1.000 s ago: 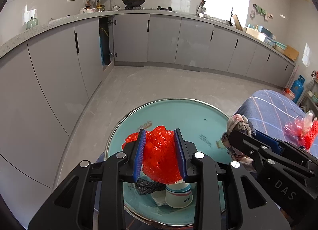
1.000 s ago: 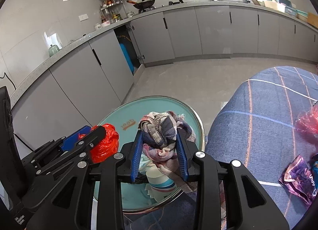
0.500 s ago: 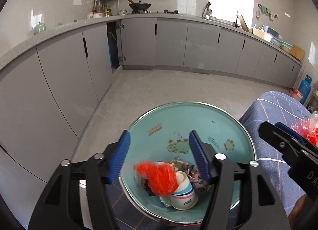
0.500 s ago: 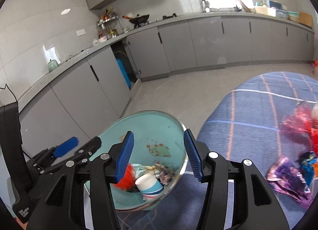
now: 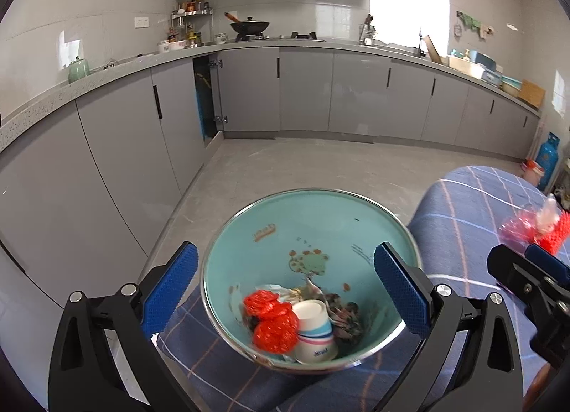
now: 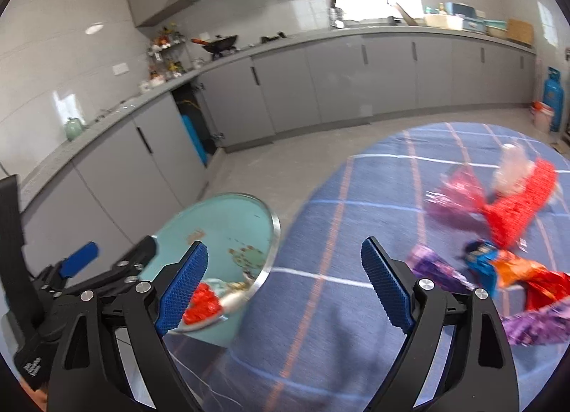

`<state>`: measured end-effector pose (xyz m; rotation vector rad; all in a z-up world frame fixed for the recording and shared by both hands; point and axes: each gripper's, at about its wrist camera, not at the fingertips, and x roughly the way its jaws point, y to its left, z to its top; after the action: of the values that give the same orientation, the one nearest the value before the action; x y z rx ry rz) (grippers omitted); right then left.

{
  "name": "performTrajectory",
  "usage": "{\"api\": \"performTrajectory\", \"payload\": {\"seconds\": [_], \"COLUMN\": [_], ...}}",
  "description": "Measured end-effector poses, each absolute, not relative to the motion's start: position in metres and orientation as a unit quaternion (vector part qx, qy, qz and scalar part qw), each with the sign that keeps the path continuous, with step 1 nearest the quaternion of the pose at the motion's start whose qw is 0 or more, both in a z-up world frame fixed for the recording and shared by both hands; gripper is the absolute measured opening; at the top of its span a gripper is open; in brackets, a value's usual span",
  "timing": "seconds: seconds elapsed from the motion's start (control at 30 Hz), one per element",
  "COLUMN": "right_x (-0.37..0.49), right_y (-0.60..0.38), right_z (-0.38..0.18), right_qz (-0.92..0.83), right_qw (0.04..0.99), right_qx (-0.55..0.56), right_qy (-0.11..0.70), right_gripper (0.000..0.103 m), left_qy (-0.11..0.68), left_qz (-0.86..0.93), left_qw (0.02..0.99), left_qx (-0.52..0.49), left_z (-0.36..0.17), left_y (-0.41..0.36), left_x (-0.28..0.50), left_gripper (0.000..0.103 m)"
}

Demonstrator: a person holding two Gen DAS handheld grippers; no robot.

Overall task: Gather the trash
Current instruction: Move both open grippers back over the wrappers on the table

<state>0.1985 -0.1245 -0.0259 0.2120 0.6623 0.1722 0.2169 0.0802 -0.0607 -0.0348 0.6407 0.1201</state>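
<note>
Blue checked worktop (image 6: pixel 320 305) fills lower right of the right wrist view. Teal basin (image 5: pixel 310 219) at lower centre holds red bag (image 5: pixel 272 323), paper cup (image 5: pixel 313 326) — loose wrappers (image 6: pixel 498 269) at right. Left claw (image 5: pixel 285 287) and right claw (image 6: pixel 285 280) — jaws just opened, apart, nothing between.

left gripper (image 5: pixel 285 287) | black frame, 2 blue ribbed pads (silver screws)

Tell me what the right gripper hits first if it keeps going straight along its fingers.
Most likely the bare blue plaid tablecloth. The open right gripper points between the teal basin and the pile of wrappers, touching neither, though blur leaves depth uncertain.
</note>
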Motion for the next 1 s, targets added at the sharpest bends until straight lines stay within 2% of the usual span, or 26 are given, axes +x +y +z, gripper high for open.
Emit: {"api": "performTrajectory", "payload": {"seconds": [1.0], "right_x": [0.129], "right_y": [-0.22], "right_z": [-0.024], "right_qz": [-0.035], "right_qw": [0.945], "right_qx": [0.108], "right_qy": [0.305], "right_gripper": [0.087], "left_qy": [0.311], "left_qz": [-0.053], "left_qw": [0.948], "left_qx": [0.048], "left_z": [-0.053], "left_y": [-0.04], "left_x": [0.17], "left_gripper": [0.097]}}
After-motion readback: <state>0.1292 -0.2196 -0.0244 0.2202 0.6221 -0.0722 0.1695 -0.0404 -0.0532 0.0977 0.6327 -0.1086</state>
